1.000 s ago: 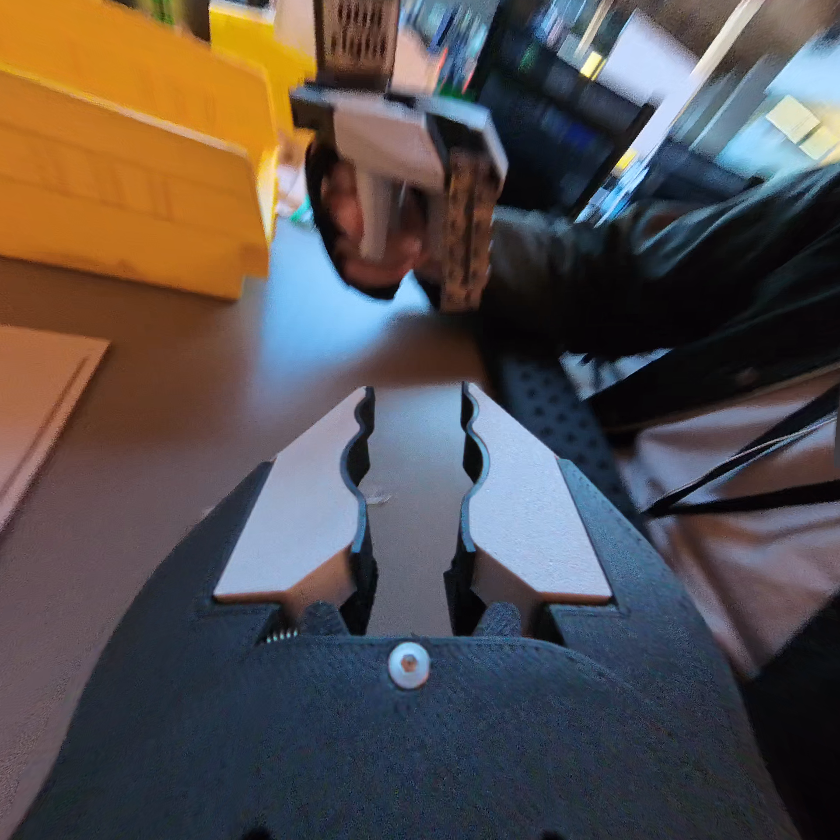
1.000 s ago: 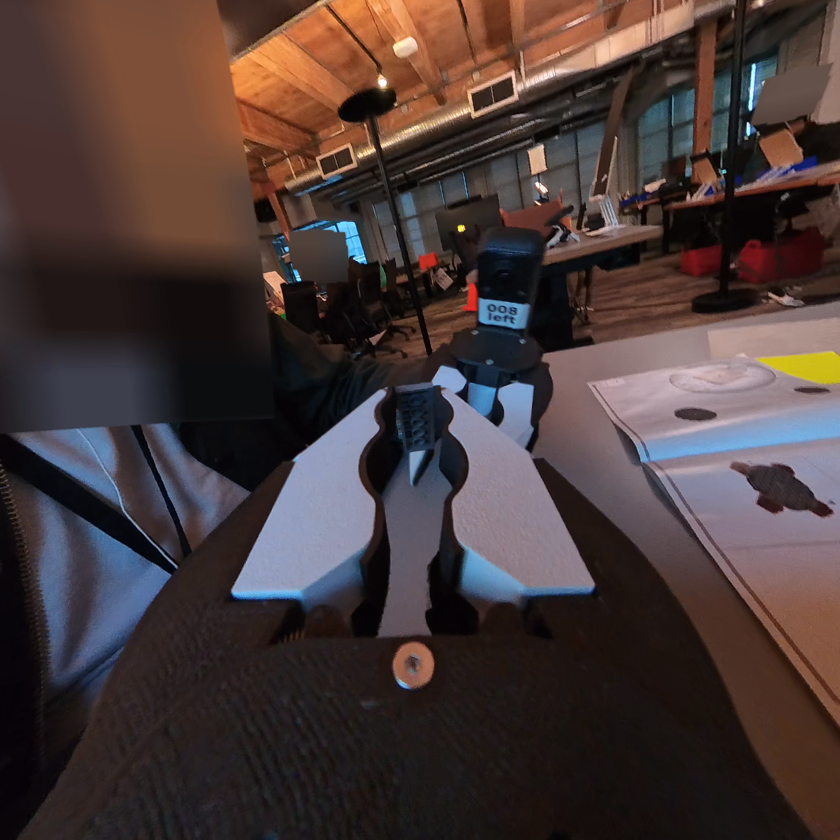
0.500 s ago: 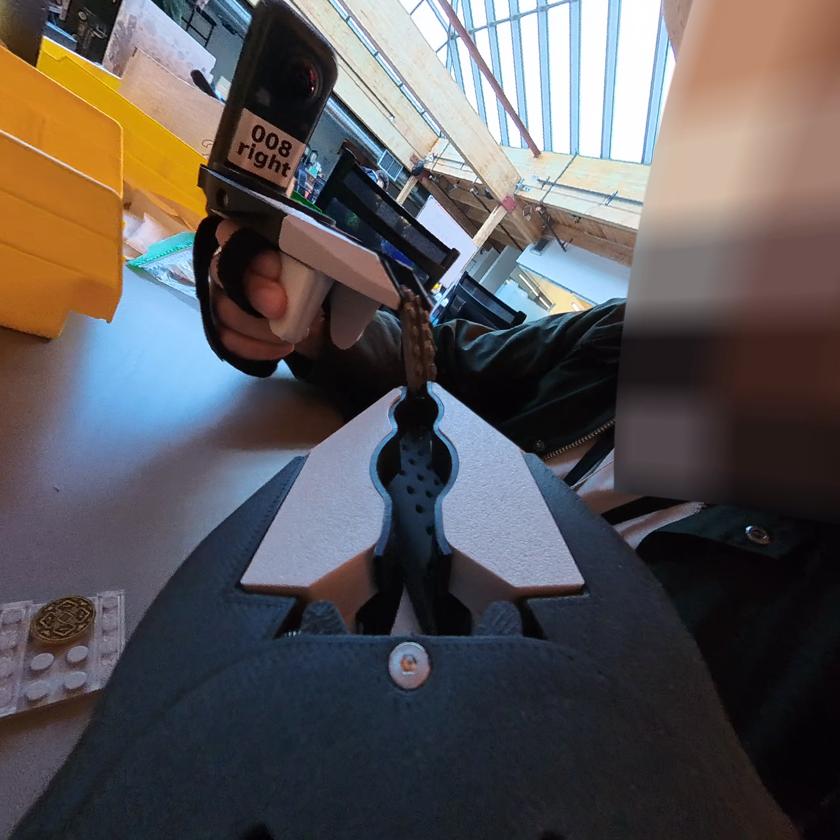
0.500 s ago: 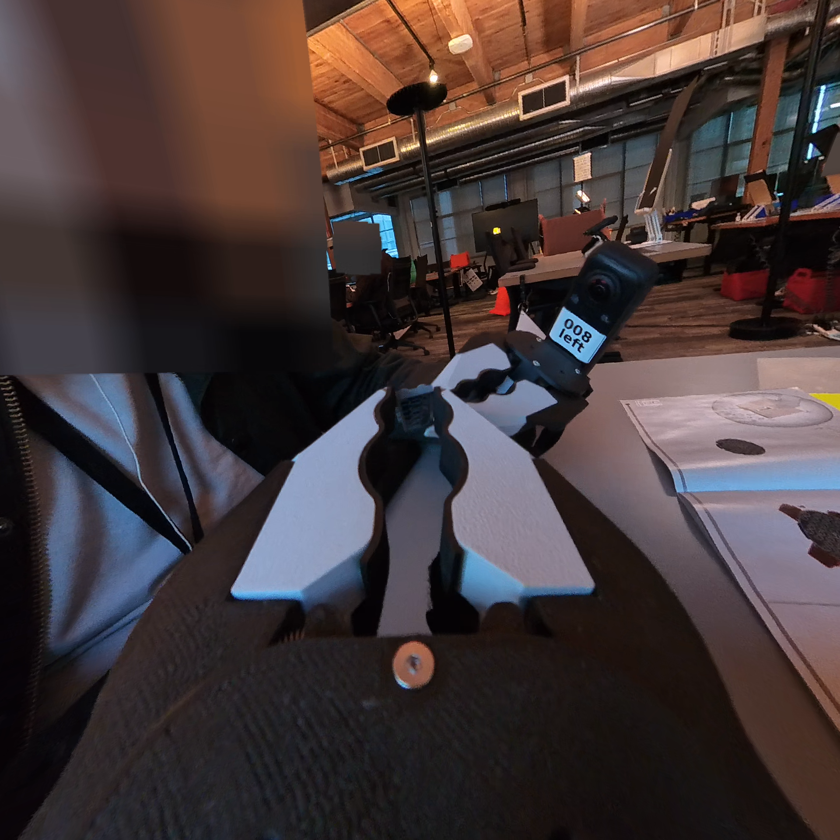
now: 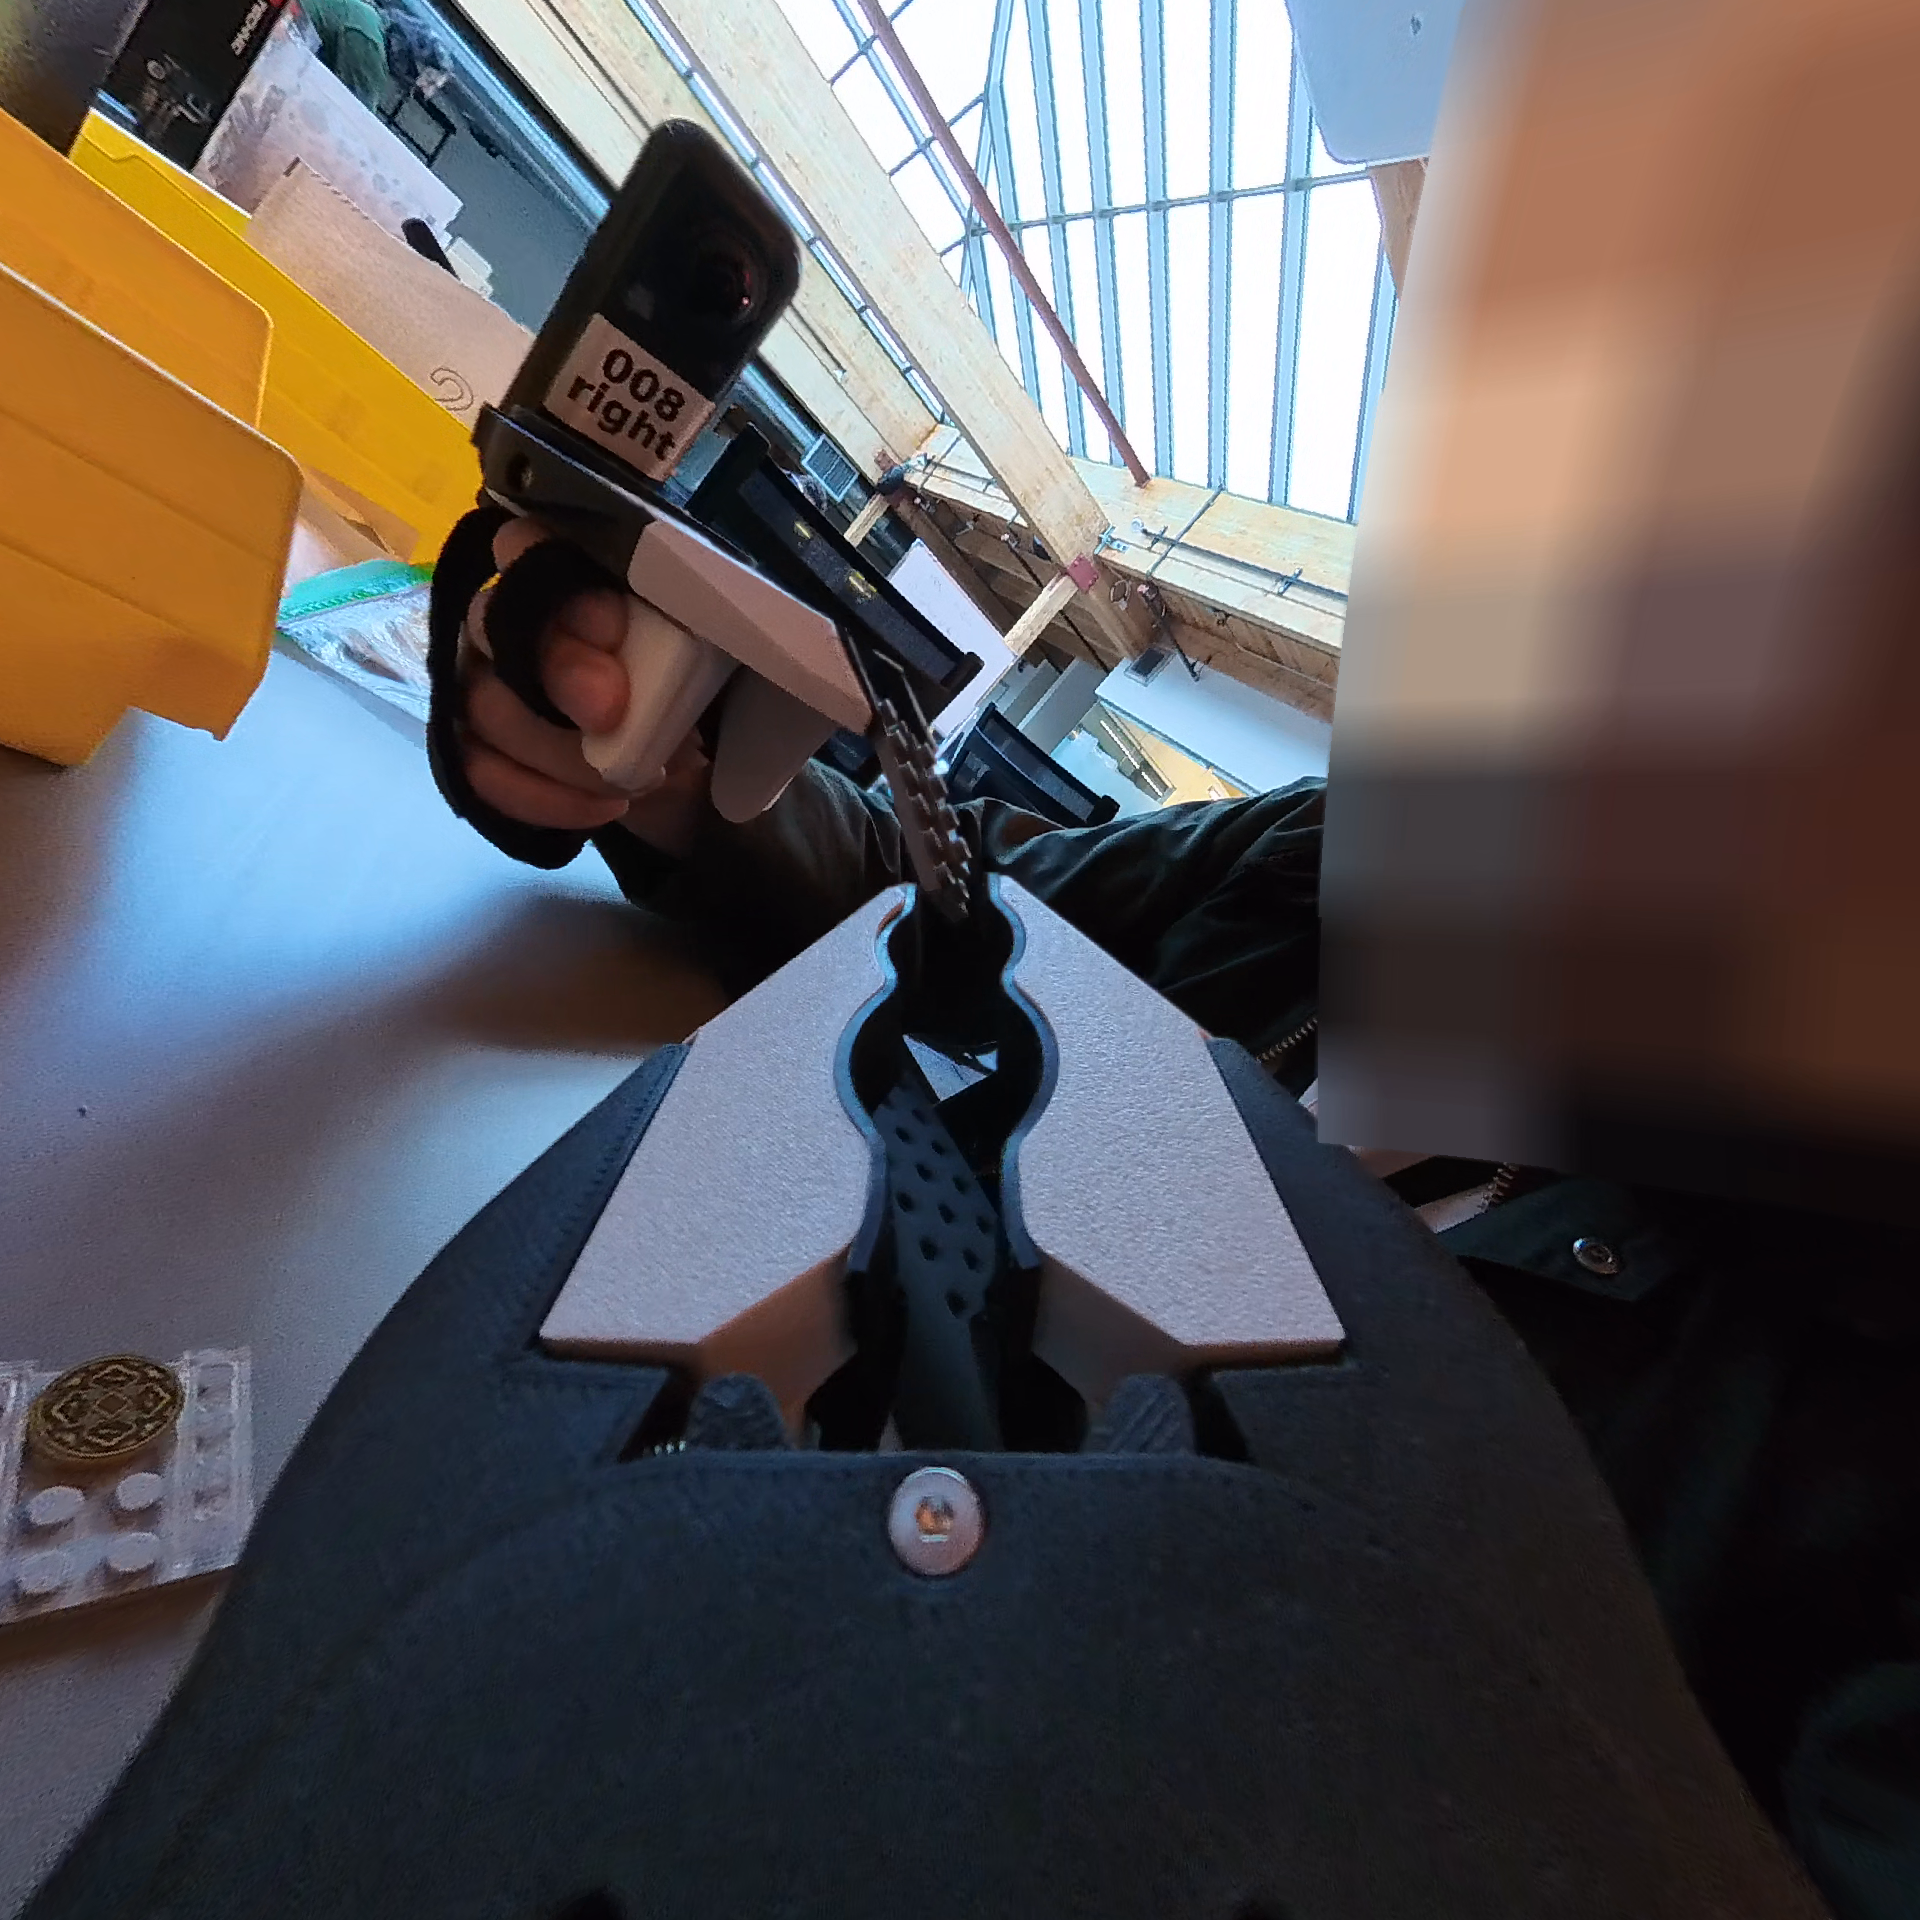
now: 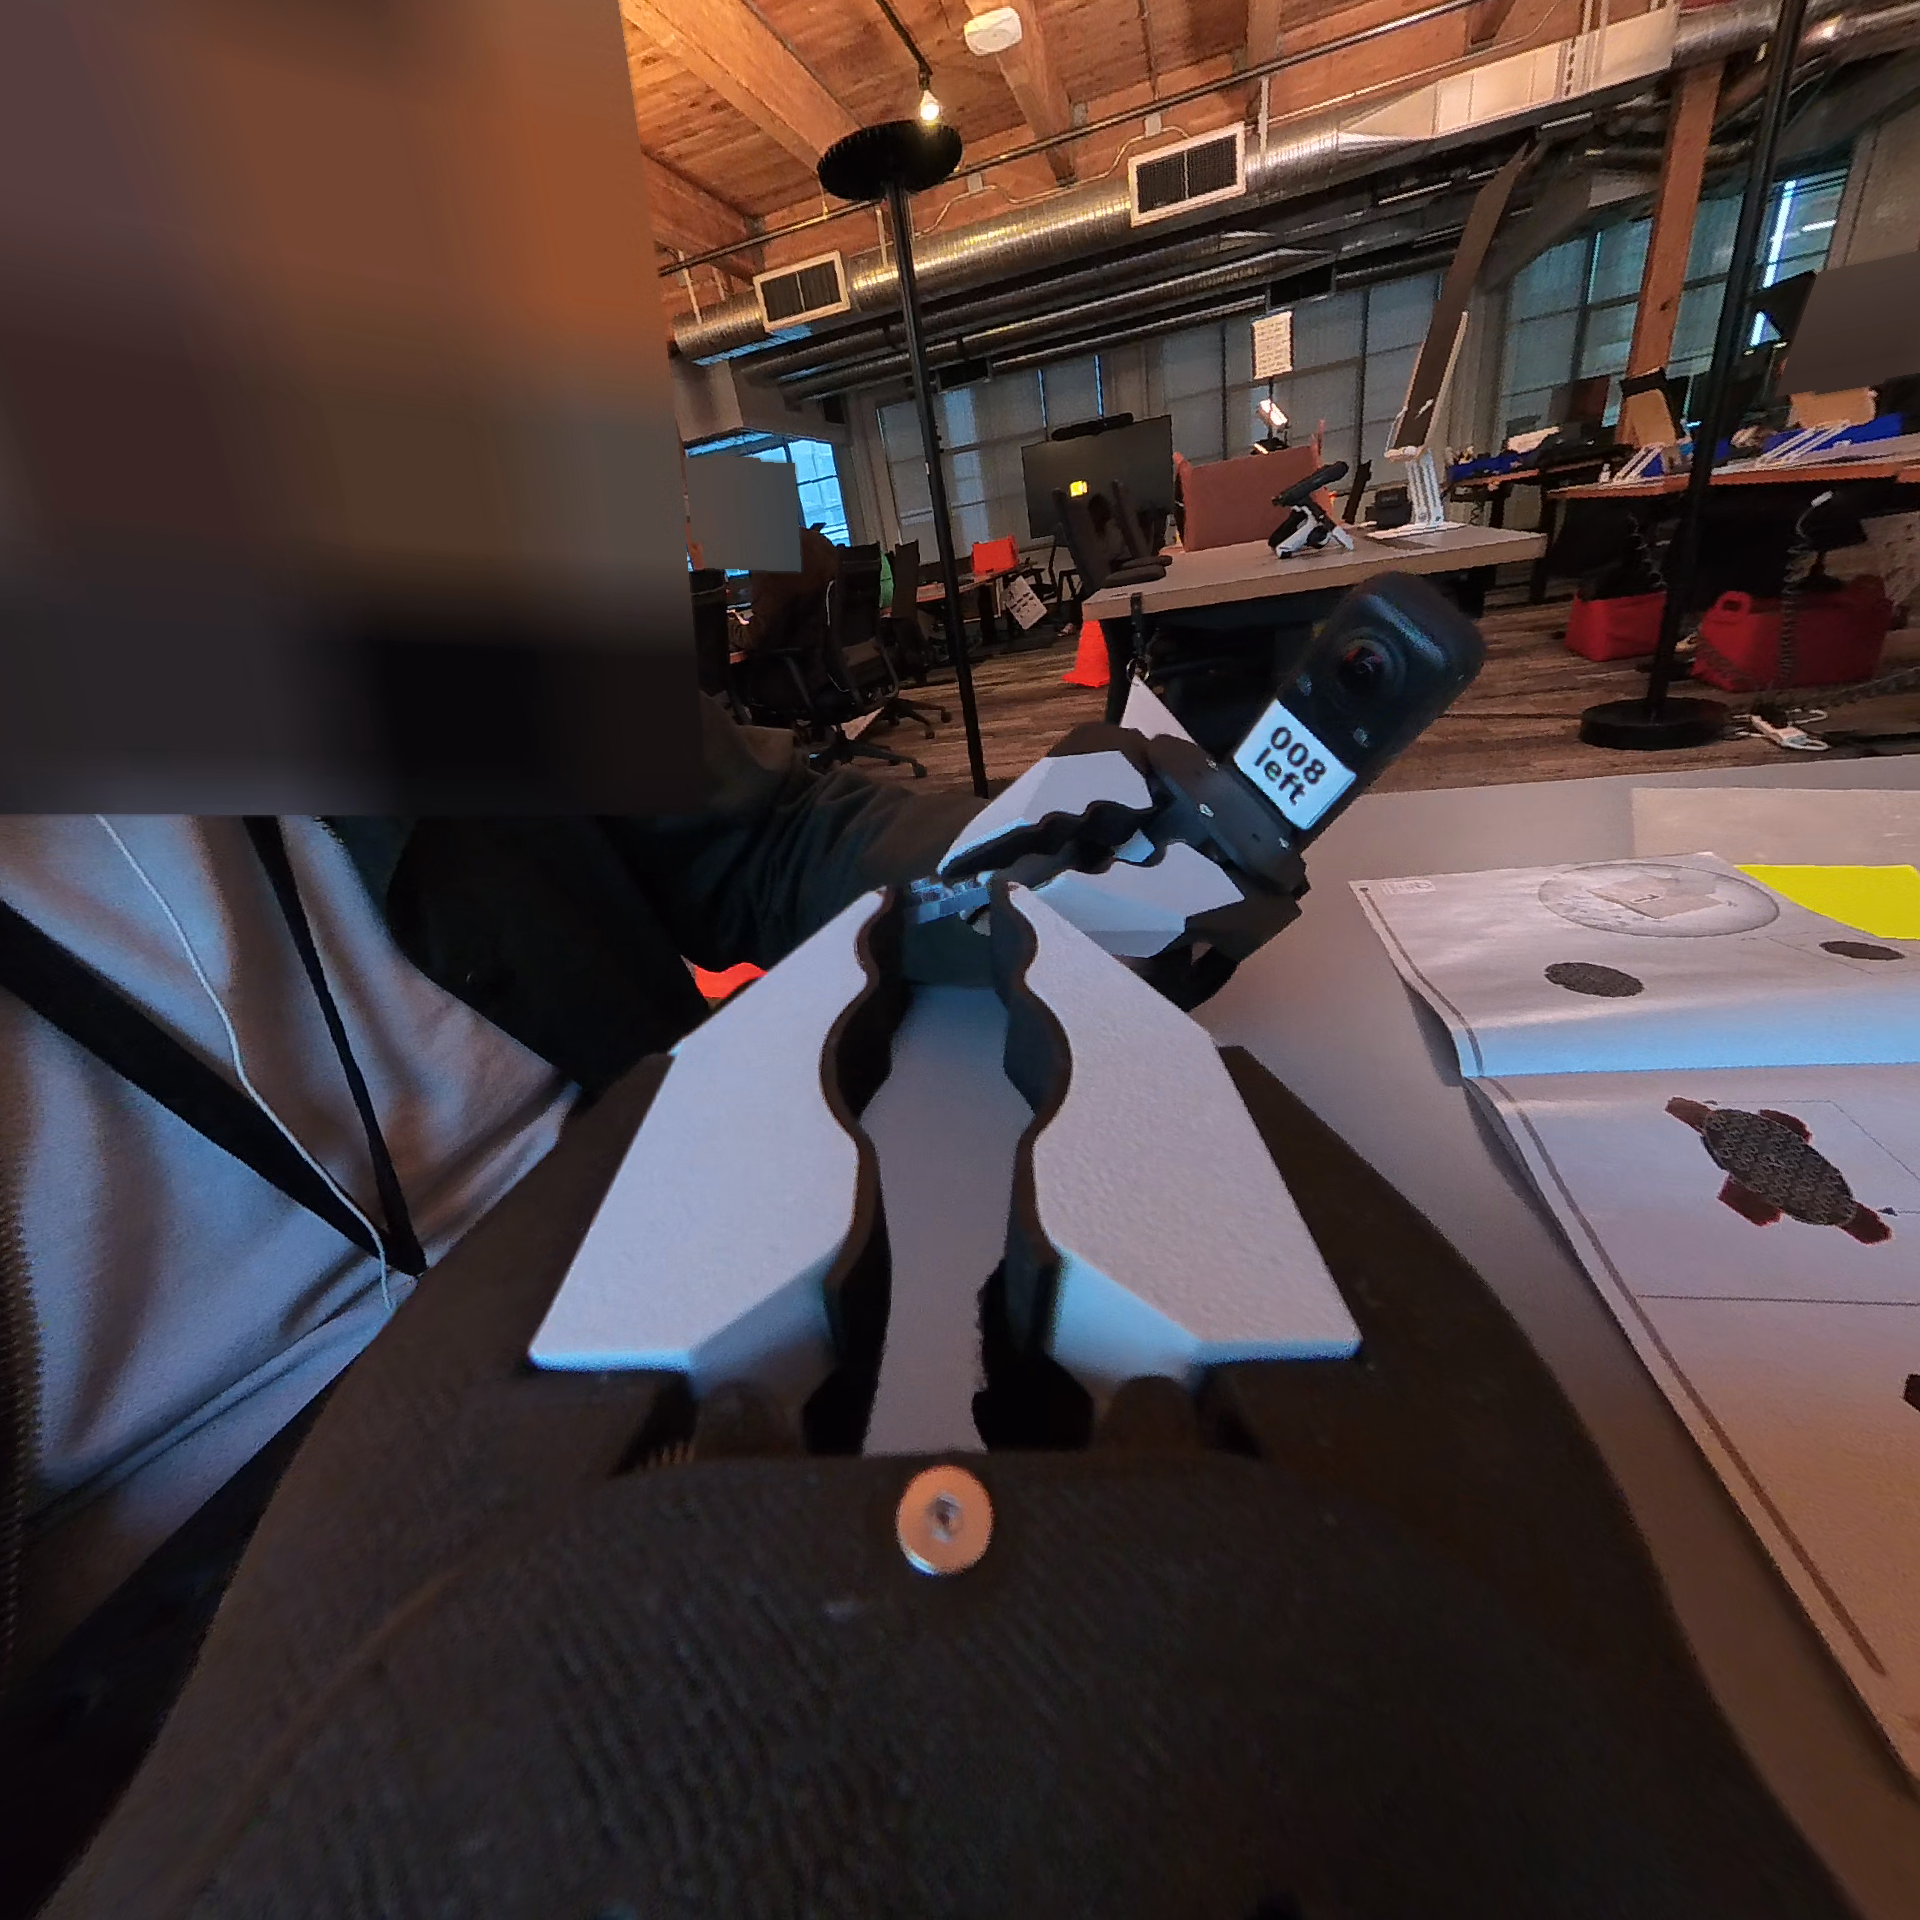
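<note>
Right gripper (image 6: pixel 943 902) fingers narrow at the tips, clamped on a small dark studded brick plate (image 6: pixel 940 894); in the left wrist view the same plate (image 5: pixel 928 805) hangs edge-on from the right gripper (image 5: pixel 883 686), lower end dipping between the left gripper (image 5: pixel 951 904) tips; left gripper fingers nearly together at the tips around the plate's end, whether they actually pinch it cannot be told; a dark perforated strap (image 5: pixel 940 1195) shows through the gap behind the left fingers; both grippers meet tip to tip just above the grey table (image 5: pixel 260 987), close to the person's chest; in the right wrist view the left gripper (image 6: pixel 951 868) comes in from the right, tilted, black camera with a white label (image 6: pixel 1361 707) on top; a hand (image 5: pixel 551 727) in a dark fingerless glove grips the right gripper's handle, black camera with a white label (image 5: pixel 675 301) above it; dark jacket sleeve (image 5: pixel 1143 894) directly behind the tips, light zipped top with black straps (image 6: pixel 187 1039) at left; on the table near the left gripper's body, a translucent studded plate (image 5: pixel 125 1486) carrying a round gold patterned tile (image 5: pixel 104 1408); yellow bins (image 5: pixel 125 499) well apart at the far left, cardboard box (image 5: pixel 395 281) behind them; open printed booklet (image 6: pixel 1662 1039) on the table right of the right gripper, yellow sheet (image 6: pixel 1839 894) beyond it; black pole (image 6: pixel 935 468), desks and chairs in the background.
</note>
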